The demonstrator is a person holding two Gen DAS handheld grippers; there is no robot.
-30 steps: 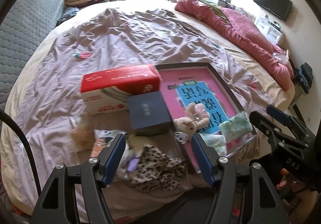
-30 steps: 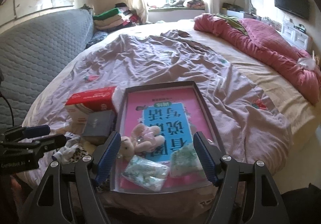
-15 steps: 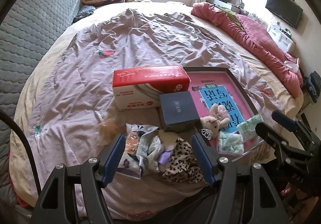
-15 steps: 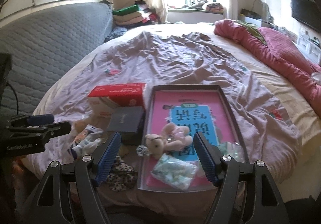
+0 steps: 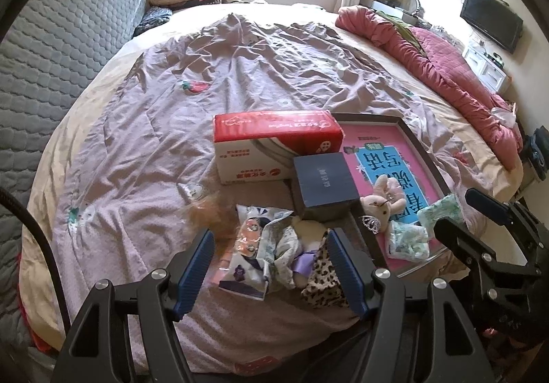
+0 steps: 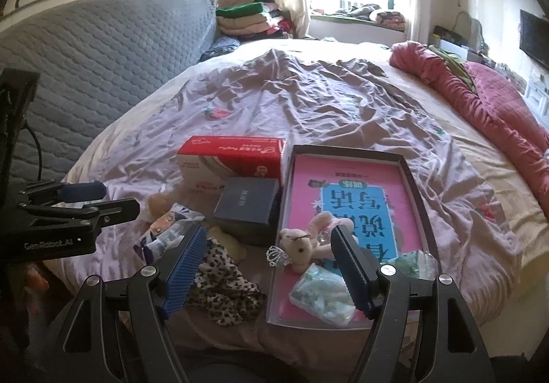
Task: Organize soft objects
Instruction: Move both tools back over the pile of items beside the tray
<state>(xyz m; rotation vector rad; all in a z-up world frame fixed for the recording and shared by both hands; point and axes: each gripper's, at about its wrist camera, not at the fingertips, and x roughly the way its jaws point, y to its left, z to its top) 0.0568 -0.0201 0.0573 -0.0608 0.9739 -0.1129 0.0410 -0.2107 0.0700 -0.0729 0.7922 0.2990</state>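
A shallow dark-rimmed box [image 5: 427, 156] [image 6: 417, 192] with a pink and blue book inside lies on the bed. In it rest a pink plush bunny [image 5: 381, 199] [image 6: 302, 247] and two green-patterned packets [image 5: 408, 242] [image 6: 324, 293]. Left of the box lies a heap: a printed pouch [image 5: 257, 245] [image 6: 168, 232], a leopard-print cloth [image 5: 324, 275] [image 6: 224, 290] and a small cream plush [image 5: 310, 230]. My left gripper [image 5: 271, 266] hovers open over this heap, holding nothing. My right gripper [image 6: 269, 266] stands open over the bunny and the box's left rim, empty.
A red and white carton [image 5: 274, 146] [image 6: 233, 160] and a dark blue box [image 5: 324, 184] [image 6: 245, 208] stand behind the heap. The wrinkled mauve sheet [image 5: 240, 67] stretches beyond. A red quilt [image 5: 446, 64] lies at right, a grey padded headboard [image 5: 51, 50] at left.
Both grippers have shifted left across the bed's near edge. The heap now sits between my left fingers and the bunny between my right ones. Jaw openings look unchanged.
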